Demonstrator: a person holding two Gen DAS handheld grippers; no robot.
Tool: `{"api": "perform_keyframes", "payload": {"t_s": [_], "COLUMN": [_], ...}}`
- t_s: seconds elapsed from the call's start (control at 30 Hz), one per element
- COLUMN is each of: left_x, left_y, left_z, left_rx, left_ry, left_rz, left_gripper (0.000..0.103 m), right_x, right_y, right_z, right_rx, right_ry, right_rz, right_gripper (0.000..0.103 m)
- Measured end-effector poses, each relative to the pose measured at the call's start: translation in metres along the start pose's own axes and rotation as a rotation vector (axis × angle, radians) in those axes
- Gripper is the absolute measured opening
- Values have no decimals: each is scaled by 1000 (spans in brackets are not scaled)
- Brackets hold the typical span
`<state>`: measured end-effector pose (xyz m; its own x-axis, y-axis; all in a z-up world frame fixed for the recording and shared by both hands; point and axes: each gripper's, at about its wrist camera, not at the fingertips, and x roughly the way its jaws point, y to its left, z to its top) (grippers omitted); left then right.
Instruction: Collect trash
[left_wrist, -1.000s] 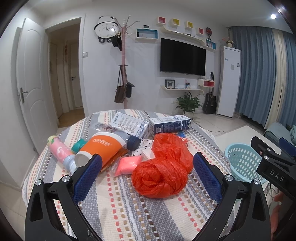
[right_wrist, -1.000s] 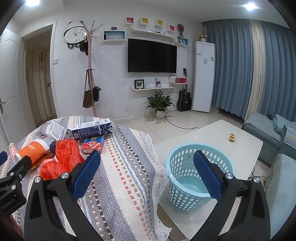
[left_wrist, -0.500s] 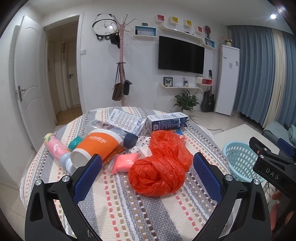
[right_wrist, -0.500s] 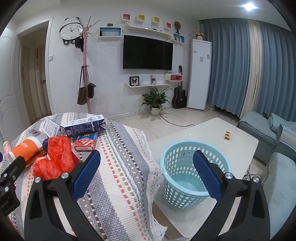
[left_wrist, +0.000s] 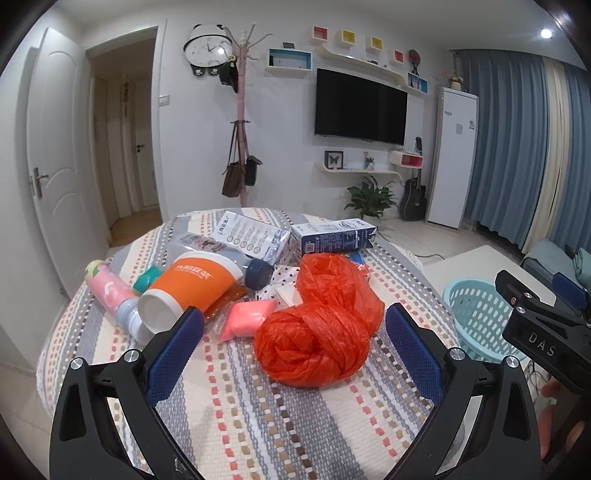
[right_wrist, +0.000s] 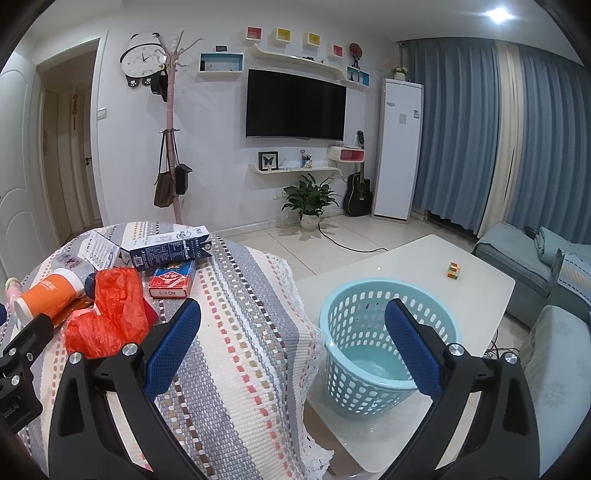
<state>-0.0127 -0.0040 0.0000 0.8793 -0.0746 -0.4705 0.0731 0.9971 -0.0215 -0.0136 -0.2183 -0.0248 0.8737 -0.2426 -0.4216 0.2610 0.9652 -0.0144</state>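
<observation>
A knotted red plastic bag (left_wrist: 317, 332) lies on the striped tablecloth (left_wrist: 280, 417), between the open fingers of my left gripper (left_wrist: 293, 334), which is empty and just short of it. Behind the bag lie an orange cup (left_wrist: 188, 288), a pink packet (left_wrist: 245, 317), a pink bottle (left_wrist: 109, 291), a dark-capped bottle (left_wrist: 258, 271) and two cartons (left_wrist: 332, 240). My right gripper (right_wrist: 291, 332) is open and empty, to the right of the table, over the edge by the light blue basket (right_wrist: 388, 347). The bag also shows in the right wrist view (right_wrist: 110, 314).
The basket stands on a white low table (right_wrist: 480, 280) right of the round table; it also shows in the left wrist view (left_wrist: 476, 314). A red card box (right_wrist: 171, 282) lies behind the bag. A sofa (right_wrist: 554, 350) is at far right. A small coloured cube (right_wrist: 453, 269) sits on the low table.
Both views have shifted slightly; the left gripper has moved a little closer to the red bag. Both grippers stay open and nothing on the table has moved.
</observation>
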Motion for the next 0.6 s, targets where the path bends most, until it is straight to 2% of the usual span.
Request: {"api": "perform_keyframes", "payload": {"t_s": [0.5, 0.6], "left_x": [1, 2], "left_y": [10, 24], "left_z": [-2, -2], "left_rx": [-14, -38], "left_ry": [10, 18], "left_rz": [0, 6], "left_gripper": [95, 95], "right_x": [-1, -1], "right_y": [3, 2], "right_z": [-1, 0], "right_rx": [-7, -6], "right_ry": [6, 6], "right_rz": [7, 13], "right_gripper": [95, 90]}}
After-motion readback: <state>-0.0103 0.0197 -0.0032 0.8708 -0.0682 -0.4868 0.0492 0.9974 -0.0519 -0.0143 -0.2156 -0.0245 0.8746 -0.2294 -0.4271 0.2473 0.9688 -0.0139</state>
